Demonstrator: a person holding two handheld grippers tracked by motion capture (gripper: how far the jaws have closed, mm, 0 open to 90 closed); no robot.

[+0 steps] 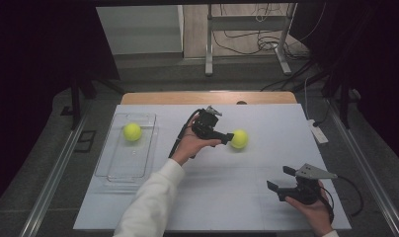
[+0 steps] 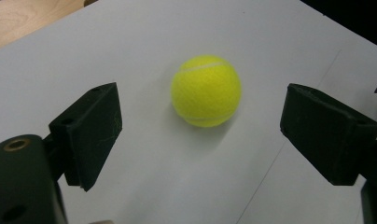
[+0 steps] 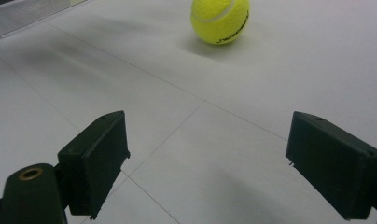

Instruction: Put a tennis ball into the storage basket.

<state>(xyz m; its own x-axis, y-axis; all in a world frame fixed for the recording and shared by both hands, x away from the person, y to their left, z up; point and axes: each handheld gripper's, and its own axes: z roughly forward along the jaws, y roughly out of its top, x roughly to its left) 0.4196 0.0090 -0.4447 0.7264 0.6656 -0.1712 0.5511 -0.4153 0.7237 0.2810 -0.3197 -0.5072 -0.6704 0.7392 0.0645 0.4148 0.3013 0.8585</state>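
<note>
A yellow tennis ball (image 1: 239,139) lies on the white table top (image 1: 227,197) near its middle. My left gripper (image 1: 228,138) points right at it and stands open. In the left gripper view the ball (image 2: 206,91) rests just ahead of the two black jaws, in line with the gap between them, and neither pad touches it; the gripper (image 2: 207,140) holds nothing. My right gripper (image 1: 281,178) hovers open near the front right of the table. Its own view shows the open jaws of this gripper (image 3: 205,158) over bare table, with the ball (image 3: 220,21) far ahead.
A clear plastic tray (image 1: 113,173) sits at the table's left side with a second tennis ball (image 1: 132,132) in its far end. A wooden strip (image 1: 207,98) borders the table's far edge. A white power strip (image 1: 317,131) lies at the right edge.
</note>
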